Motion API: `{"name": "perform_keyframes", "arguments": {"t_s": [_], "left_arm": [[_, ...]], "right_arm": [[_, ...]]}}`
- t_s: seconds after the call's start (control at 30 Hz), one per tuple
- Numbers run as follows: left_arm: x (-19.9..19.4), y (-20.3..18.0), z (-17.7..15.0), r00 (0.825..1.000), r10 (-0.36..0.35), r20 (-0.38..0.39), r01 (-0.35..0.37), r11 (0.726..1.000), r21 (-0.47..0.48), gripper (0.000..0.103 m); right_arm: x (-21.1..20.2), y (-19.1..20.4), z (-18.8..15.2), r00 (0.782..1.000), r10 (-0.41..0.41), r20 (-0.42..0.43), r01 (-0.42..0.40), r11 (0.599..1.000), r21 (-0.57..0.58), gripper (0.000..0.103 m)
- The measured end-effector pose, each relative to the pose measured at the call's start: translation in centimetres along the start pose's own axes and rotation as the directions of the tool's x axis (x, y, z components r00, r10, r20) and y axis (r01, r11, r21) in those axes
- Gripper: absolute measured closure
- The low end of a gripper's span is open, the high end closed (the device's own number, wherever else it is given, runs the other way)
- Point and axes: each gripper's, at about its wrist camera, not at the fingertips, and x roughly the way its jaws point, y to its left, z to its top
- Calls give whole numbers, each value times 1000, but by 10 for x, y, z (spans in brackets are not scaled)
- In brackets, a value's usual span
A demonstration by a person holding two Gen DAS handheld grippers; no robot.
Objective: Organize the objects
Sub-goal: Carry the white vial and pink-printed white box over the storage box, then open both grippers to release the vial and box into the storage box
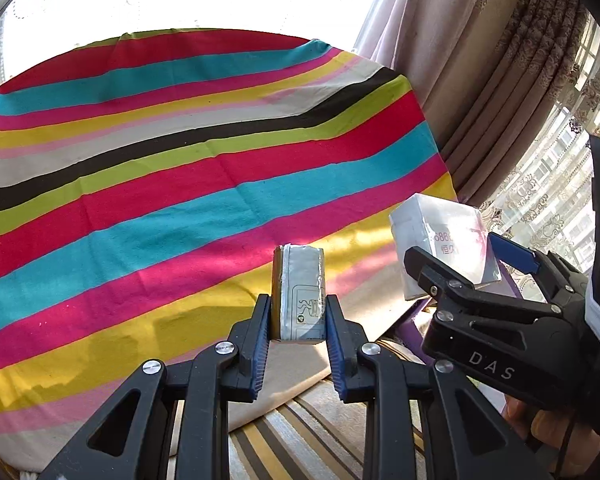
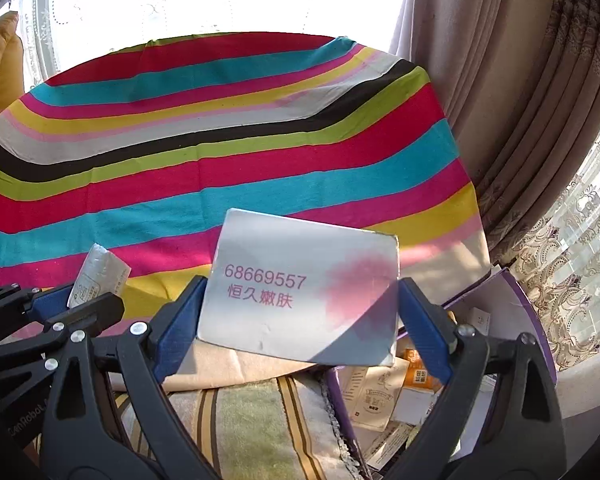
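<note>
Boxes from the purple bin [image 2: 516, 292] ride above the striped cloth [image 1: 180, 184], likely bound for it: the left gripper [image 1: 298, 320] is clamped on a narrow silvery packet [image 1: 300, 292], the right gripper [image 2: 300, 312] on a wide white box [image 2: 300, 280] with pink print.

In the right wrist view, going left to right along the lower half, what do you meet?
Small silver packet held by the left gripper → white box with pink print clamped in the right gripper → purple box of packets → lace curtain.
</note>
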Motion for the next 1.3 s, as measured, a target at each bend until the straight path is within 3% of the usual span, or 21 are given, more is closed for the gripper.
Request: {"name": "perform_keyframes", "arguments": {"t_s": [0.47, 0.8, 1.07, 1.17, 1.3], "left_arm": [[9, -98, -15, 991, -116, -67, 124, 984, 128, 76], [20, -160, -31, 972, -189, -141, 214, 959, 188, 76], [28, -184, -43, 948, -248, -197, 284, 942, 180, 76], [30, -187, -45, 939, -265, -218, 304, 938, 169, 73], [30, -183, -47, 936, -271, -224, 306, 942, 139, 49]], "right_arm": [[-28, -105, -38, 995, -95, -22, 97, 988, 122, 9], [-42, -166, -71, 985, -163, -50, 169, 969, 179, 9], [-48, -190, -87, 979, -190, -72, 200, 960, 196, 9], [-48, -196, -91, 978, -188, -89, 203, 957, 208, 8], [-50, -200, -94, 976, -196, -93, 212, 952, 219, 5]]}}
